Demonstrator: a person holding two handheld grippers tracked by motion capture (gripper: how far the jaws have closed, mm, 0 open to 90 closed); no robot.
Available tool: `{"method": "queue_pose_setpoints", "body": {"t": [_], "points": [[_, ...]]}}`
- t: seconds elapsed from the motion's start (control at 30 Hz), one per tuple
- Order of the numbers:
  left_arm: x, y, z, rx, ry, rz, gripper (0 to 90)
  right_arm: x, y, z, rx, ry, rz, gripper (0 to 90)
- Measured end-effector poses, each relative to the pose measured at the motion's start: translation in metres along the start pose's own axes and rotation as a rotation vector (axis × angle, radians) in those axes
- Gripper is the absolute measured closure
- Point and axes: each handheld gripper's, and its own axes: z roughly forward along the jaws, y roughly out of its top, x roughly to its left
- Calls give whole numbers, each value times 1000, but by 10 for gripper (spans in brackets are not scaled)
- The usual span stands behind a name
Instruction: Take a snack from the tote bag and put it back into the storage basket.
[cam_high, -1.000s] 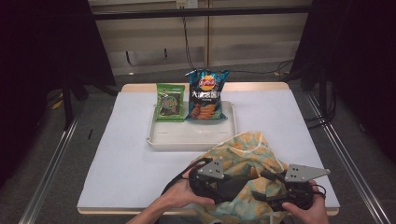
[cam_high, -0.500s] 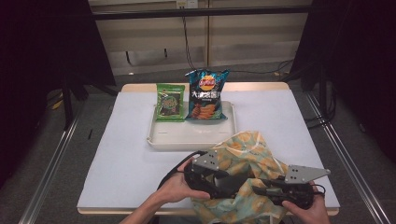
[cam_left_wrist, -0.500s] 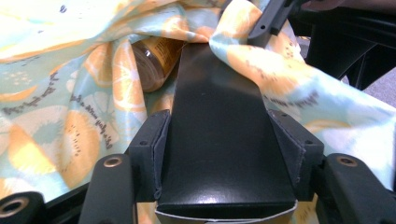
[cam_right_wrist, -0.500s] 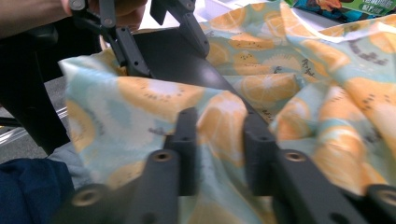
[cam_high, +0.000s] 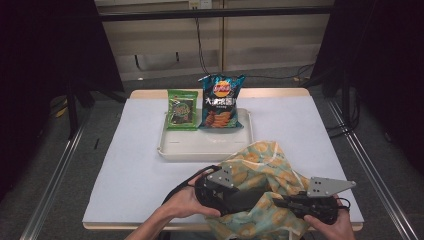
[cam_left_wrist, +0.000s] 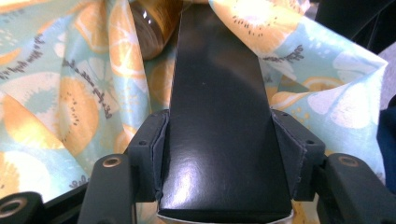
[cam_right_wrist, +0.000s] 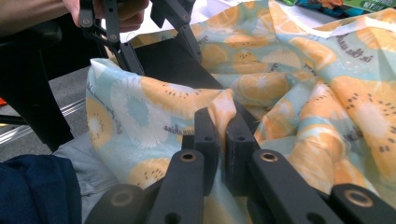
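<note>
My right gripper has just been closing, its fingers pinching the fruit-print bag's rim, my left gripper feeds a black box into it, while two snack packets wait on the tray beyond, unpacked.

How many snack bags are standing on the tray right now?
2. A green snack bag stands at the white tray's far left; a blue chip bag stands right beside it. The fruit-print cloth bag could hide more.

Two snack bags on the tray — cloth bag before it.
</note>
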Motion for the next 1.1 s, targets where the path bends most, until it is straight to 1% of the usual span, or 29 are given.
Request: {"method": "queue_pose_setpoints", "body": {"t": [0.07,0.13,0.2,0.23,0.27,0.3,0.33,0.37,0.43,0.47,0.53,0.57,0.6,0.63,0.67,0.7,0.73,0.77,0.8,0.83,0.87,0.9,0.97,1.0,1.1], "points": [[-1,-1,5,15,9,5,426,0,0,1,4,0,-2,864],[-1,-2,8,26,4,4,425,1,0,2,10,0,-8,865],[-1,0,9,60,13,21,422,1,0,2,11,-3,-10,864],[-1,-1,11,42,5,17,420,2,0,2,12,-3,-11,864],[-2,-1,13,39,15,25,413,1,-1,3,17,-2,-13,865],[-3,0,14,50,19,21,413,1,-1,3,17,-2,-13,865],[-2,0,16,54,6,27,406,1,-1,3,16,1,-10,865],[-3,0,19,50,14,22,401,1,-1,3,18,5,-9,864],[-4,1,22,48,14,19,391,1,-1,4,19,0,-8,863],[-4,2,22,59,8,24,385,1,-1,4,20,-1,-8,862],[-4,2,26,77,11,33,379,2,-1,4,19,-1,-8,860],[-5,2,29,89,29,35,376,1,-1,4,18,0,-9,858],[-6,1,31,99,29,38,376,1,-1,4,18,0,-9,858],[-6,2,33,120,39,50,375,1,-1,4,20,-3,-10,857],[-7,2,33,120,47,60,390,1,-1,4,22,-3,-11,857],[-8,2,33,103,45,55,419,1,-2,4,23,-5,-14,857],[-7,3,32,104,34,45,425,1,-2,4,25,-4,-13,857],[-5,4,30,103,23,44,429,1,-2,4,24,-3,-14,857],[-4,4,28,97,14,31,431,1,-2,4,22,0,-15,857],[-2,4,25,100,9,36,433,1,-2,4,21,3,-13,858],[-1,3,22,83,8,29,435,1,-2,3,20,4,-12,859],[0,2,18,66,2,11,435,1,-2,3,17,2,-13,859],[2,2,11,50,6,2,436,1,-1,1,10,3,-15,859],[3,1,8,38,-3,0,436,1,-1,-1,5,3,-16,858],[3,-1,-2,30,5,-8,436,2,1,-6,-6,4,-20,857]]}}
